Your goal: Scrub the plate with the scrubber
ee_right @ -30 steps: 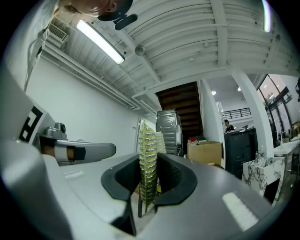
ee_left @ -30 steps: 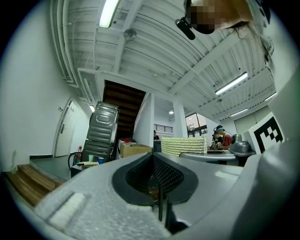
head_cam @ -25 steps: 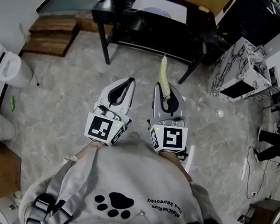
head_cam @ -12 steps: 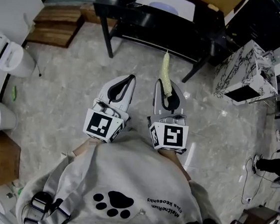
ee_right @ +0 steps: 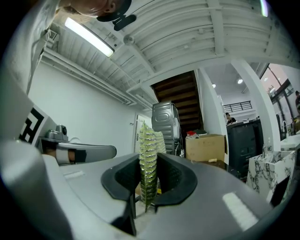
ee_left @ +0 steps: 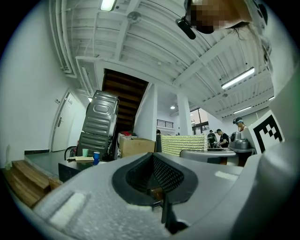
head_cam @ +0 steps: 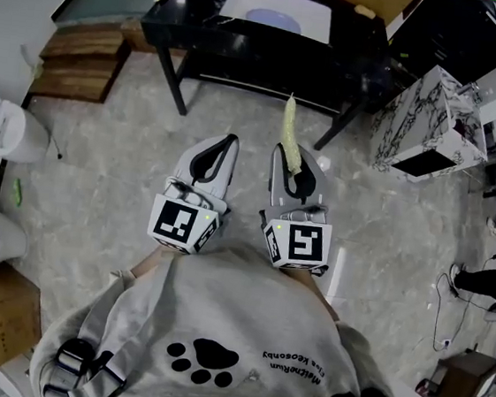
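Right gripper (head_cam: 284,155) was clamped on the pale green scrubber (head_cam: 289,131), which stuck out past its tips toward 12 o'clock. Left gripper (head_cam: 228,143), just beside it at 9 o'clock, was closed with nothing in it. Plate (head_cam: 273,20) sat on the black table (head_cam: 247,51) at 12 o'clock, well apart from both grippers.

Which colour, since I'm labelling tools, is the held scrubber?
Pale yellow-green scrubber, clearest in the right gripper view.
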`<control>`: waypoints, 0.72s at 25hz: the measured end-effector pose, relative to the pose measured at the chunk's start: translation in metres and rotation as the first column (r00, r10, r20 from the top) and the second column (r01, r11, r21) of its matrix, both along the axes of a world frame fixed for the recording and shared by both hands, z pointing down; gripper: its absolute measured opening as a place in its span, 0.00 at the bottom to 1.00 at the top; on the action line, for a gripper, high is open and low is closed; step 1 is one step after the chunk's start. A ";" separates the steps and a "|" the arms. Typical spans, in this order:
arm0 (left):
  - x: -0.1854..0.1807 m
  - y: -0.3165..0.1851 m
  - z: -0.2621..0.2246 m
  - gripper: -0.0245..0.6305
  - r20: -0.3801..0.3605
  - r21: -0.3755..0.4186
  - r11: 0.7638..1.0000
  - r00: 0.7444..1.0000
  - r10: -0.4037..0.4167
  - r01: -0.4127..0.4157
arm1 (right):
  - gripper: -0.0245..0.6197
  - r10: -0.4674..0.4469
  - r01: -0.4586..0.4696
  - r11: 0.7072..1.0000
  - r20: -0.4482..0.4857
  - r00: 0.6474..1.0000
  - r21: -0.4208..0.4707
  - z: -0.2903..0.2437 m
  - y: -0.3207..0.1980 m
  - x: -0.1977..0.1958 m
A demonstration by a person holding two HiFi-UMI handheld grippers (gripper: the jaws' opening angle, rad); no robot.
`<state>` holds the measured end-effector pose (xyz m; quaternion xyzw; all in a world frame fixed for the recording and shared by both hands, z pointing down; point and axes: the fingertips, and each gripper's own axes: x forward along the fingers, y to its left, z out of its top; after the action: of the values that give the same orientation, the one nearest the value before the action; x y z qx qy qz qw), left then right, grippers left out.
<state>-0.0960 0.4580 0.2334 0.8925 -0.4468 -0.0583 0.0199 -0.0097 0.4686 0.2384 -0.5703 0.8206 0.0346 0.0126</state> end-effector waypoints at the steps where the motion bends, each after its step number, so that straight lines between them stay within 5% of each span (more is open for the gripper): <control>1: 0.001 -0.012 0.002 0.04 0.001 -0.002 1.000 1.000 0.011 -0.011 | 0.15 0.004 -0.004 1.000 -0.001 1.000 -0.002 0.001 -0.011 -0.001; 18: -0.018 -0.220 0.000 0.04 0.009 0.025 0.990 0.990 0.141 -0.141 | 0.15 0.163 -0.163 0.987 -0.002 0.987 0.015 0.003 -0.205 -0.012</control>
<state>-0.1144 0.2377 0.2331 0.9223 -0.3817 -0.0590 0.0111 -0.0218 0.2633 0.2419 -0.6352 0.7711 0.0423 0.0128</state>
